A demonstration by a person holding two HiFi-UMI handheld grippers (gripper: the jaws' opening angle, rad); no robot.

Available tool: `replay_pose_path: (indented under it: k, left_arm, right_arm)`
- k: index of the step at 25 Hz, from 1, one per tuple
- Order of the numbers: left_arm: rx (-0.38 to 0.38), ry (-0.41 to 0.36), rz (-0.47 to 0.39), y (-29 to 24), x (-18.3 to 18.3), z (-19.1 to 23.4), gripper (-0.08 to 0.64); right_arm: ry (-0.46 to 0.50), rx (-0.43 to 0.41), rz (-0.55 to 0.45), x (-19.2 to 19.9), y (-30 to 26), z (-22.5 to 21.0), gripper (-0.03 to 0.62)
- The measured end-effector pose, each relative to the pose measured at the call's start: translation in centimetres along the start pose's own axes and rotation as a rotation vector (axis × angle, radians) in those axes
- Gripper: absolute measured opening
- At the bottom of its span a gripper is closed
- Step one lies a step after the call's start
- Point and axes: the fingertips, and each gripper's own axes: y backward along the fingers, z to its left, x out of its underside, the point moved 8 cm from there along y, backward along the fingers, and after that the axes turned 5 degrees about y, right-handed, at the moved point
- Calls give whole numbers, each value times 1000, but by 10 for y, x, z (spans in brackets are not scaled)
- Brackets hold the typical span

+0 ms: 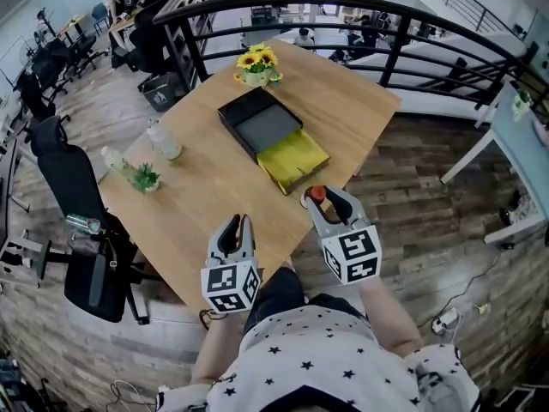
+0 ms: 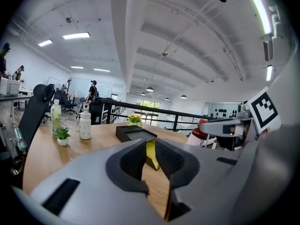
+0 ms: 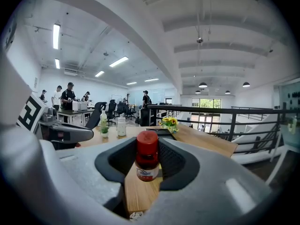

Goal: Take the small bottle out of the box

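Observation:
The small bottle (image 3: 147,150) has a red cap and a white label; it stands upright between the jaws of my right gripper (image 3: 147,162), which is shut on it. In the head view its red cap (image 1: 316,194) shows over the table's near edge, in front of the box. The black box (image 1: 249,112) lies mid-table with its yellow tray (image 1: 294,158) pulled out toward me. My left gripper (image 1: 237,227) hovers over the near edge, its jaws almost together with nothing between them. In the left gripper view the bottle (image 2: 200,131) is at the right.
A pot of yellow flowers (image 1: 257,65) stands behind the box. A white bottle (image 1: 163,140), a green bottle (image 1: 114,159) and a small plant (image 1: 146,178) sit at the table's left. A black office chair (image 1: 73,187) is beside it. A dark railing (image 1: 386,24) runs behind.

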Motion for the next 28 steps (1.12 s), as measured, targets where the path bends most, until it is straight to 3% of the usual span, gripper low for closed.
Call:
replay_pose_path:
  k: [14,28]
  left_arm:
    - [10,6,-37,50,8,-13,3]
    - [27,-4,-27,54,10,-19,3]
  right_arm:
    - [-6,6,-27,4,59,33,143]
    - [-21,-2,-40,9,65,40,140]
